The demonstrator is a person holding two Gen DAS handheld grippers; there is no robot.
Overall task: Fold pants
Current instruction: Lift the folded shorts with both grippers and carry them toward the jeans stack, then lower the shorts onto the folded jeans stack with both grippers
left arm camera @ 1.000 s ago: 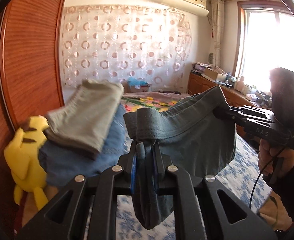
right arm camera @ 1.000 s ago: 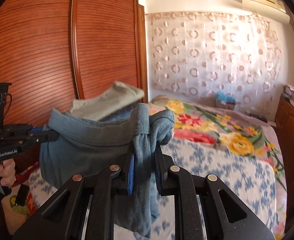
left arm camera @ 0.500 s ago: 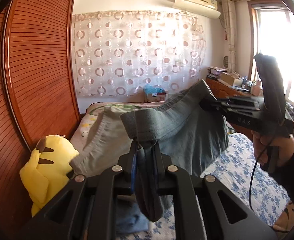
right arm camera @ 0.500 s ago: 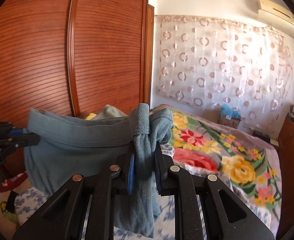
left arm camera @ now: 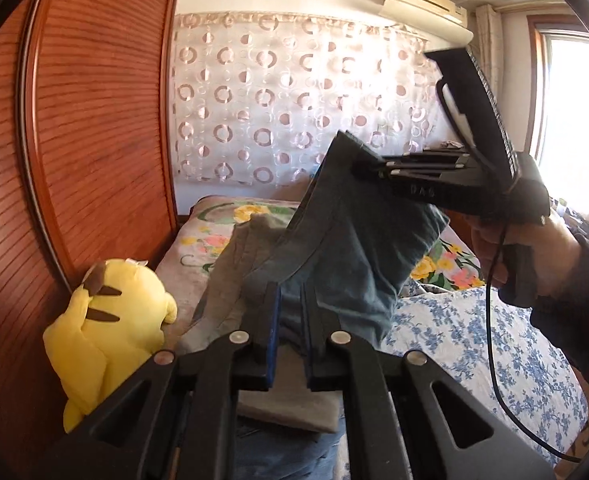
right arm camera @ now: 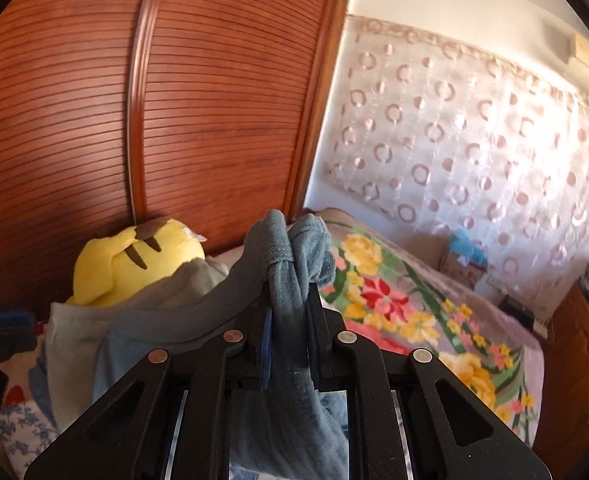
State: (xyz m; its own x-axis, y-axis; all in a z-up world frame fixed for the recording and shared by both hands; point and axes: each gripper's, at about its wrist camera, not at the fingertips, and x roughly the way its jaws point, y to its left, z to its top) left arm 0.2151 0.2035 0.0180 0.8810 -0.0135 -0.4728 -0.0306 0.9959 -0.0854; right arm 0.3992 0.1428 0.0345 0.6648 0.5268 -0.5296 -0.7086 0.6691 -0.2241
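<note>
Pinching one bunched end each, the left gripper (left arm camera: 290, 320) and right gripper (right arm camera: 288, 312) hold the blue-grey pants (left arm camera: 346, 248) above the bed (left arm camera: 474, 344), stretched from near left up to far right.

left gripper (left arm camera: 290, 312), right gripper (right arm camera: 288, 312), jaws clamped
</note>
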